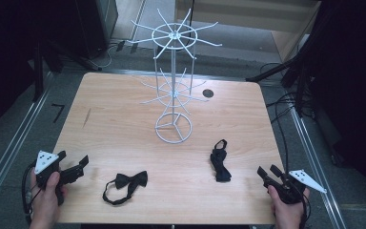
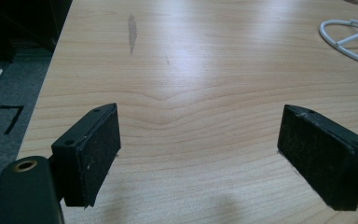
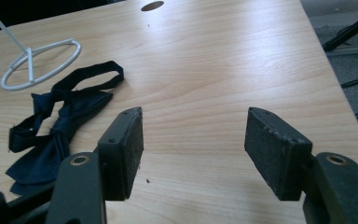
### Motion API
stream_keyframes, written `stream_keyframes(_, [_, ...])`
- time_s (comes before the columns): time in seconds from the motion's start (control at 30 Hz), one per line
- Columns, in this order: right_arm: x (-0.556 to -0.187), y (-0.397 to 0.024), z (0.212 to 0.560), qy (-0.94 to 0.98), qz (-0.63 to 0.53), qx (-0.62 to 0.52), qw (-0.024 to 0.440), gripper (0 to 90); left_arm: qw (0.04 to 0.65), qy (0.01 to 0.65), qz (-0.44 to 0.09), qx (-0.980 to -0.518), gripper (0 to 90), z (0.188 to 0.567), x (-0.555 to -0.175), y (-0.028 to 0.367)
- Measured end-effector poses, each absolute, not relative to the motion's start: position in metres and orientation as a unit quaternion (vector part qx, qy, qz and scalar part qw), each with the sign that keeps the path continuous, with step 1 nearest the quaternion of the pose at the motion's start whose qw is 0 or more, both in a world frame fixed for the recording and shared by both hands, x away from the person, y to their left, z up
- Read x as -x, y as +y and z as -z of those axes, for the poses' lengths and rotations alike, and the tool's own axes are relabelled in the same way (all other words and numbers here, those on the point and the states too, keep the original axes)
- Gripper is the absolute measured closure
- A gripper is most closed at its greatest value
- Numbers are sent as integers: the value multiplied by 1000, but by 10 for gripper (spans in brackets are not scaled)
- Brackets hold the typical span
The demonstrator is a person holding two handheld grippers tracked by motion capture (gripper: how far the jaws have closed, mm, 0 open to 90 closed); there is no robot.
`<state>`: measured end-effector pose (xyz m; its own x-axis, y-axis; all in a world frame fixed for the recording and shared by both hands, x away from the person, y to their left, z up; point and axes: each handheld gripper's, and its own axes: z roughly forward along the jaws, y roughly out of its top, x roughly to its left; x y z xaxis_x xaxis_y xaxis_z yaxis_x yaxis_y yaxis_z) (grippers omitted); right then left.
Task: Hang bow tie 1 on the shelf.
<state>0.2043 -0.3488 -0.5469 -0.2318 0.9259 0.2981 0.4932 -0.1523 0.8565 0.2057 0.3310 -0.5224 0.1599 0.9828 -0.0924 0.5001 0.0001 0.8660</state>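
The left gripper (image 1: 78, 168) sits at the near left corner of the pale wooden tabletop (image 1: 124, 119), held in a hand, its black padded fingers (image 2: 95, 149) spread wide with only bare wood between them. The right gripper (image 1: 268, 173) rests at the near right corner, its fingers (image 3: 123, 149) apart at a middling gap and also closed on nothing.

Just beyond the left gripper's fingers, toward the middle of the near edge, lies a black satin bow tie with a looped neck strap (image 1: 126, 183), flat on the wood and apart from the fingers. Near the right gripper's fingers, a little ahead and to their inner side, lies a dark navy bow tie with a black strap loop (image 1: 219, 162); in the right gripper view it lies just left of the left finger (image 3: 60, 116), crumpled, its strap loop pointing away, not touching the pads.

Farther off, well ahead of both pairs of fingers at the tabletop's centre, stands a white wire display stand with a ring base and two tiers of radiating hooks (image 1: 173, 128), upright. Beyond it, a small dark round hole (image 1: 208, 93) marks the far side of the tabletop.
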Motion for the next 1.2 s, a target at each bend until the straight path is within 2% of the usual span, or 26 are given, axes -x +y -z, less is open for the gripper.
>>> stream_keyframes(0.43, [-207,-307,528,633,-492,-556,219,391,404,575,-296,-647,138,522,-208,330])
stream_keyframes(1.2, [-236,-234,539,675,-464,-545,180,433,398,571,-298,-653,140,522,-210,329])
